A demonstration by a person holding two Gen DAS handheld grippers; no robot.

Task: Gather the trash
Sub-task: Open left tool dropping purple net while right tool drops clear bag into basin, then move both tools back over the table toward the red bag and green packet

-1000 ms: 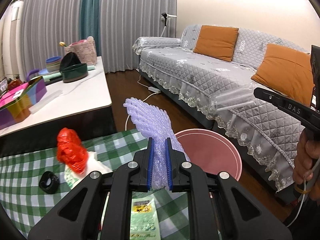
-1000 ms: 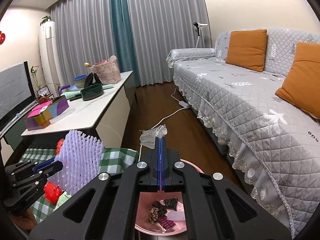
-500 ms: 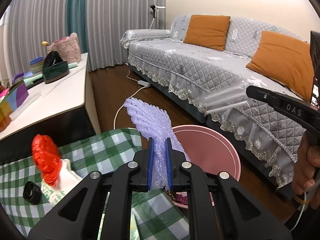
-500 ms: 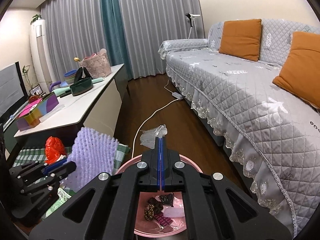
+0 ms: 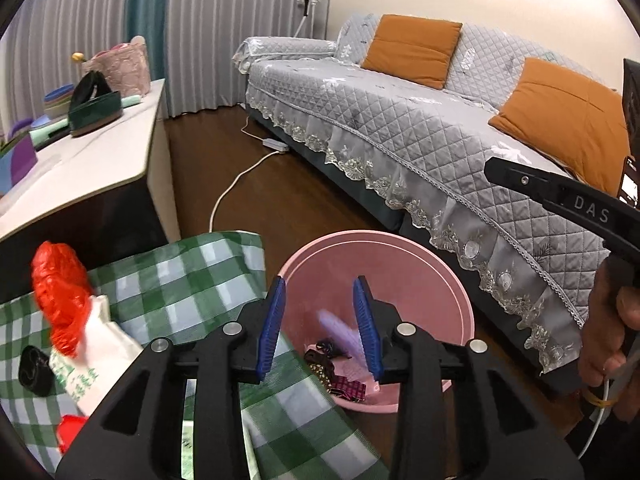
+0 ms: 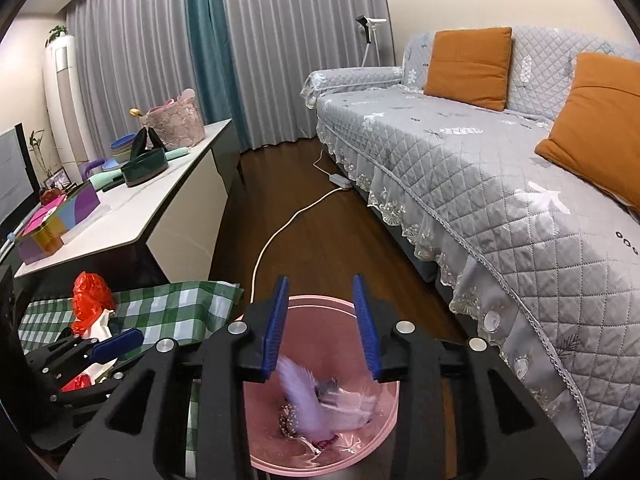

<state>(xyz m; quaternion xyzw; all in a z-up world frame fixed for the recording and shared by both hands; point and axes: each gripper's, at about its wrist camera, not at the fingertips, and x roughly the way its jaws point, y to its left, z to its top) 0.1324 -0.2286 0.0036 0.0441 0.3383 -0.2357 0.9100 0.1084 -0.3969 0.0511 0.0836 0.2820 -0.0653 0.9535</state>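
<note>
Both grippers let go since the earlier frames: purple foam net (image 6: 308,400) that was pinched in the left gripper (image 5: 319,322) and the clear plastic scrap (image 6: 352,402) that was clamped in the right gripper (image 6: 322,326) were now down inside the pink bin (image 6: 384,446), blurred, probably mid-fall. Left jaws were opening, nothing between the blue pads; same for the right, opening and empty. In the left wrist view the net showed as a purple smear in the bin (image 5: 460,300), lower centre of frame, over darker wrappers already lying at the bottom.

Progress: two pieces just binned, some trash already there. Still left, judging from the lower left of the frame: red crumpled bag (image 5: 60,292), a white printed packet (image 5: 96,356) under it, a small black round item (image 5: 34,366), another red bit at the bottom edge, all on the green checked cloth (image 5: 180,280). None of these touched yet. Task looked partway done, several pickups remaining. A person's hand (image 5: 612,344) on the right gripper's handle sat at the right edge.
</note>
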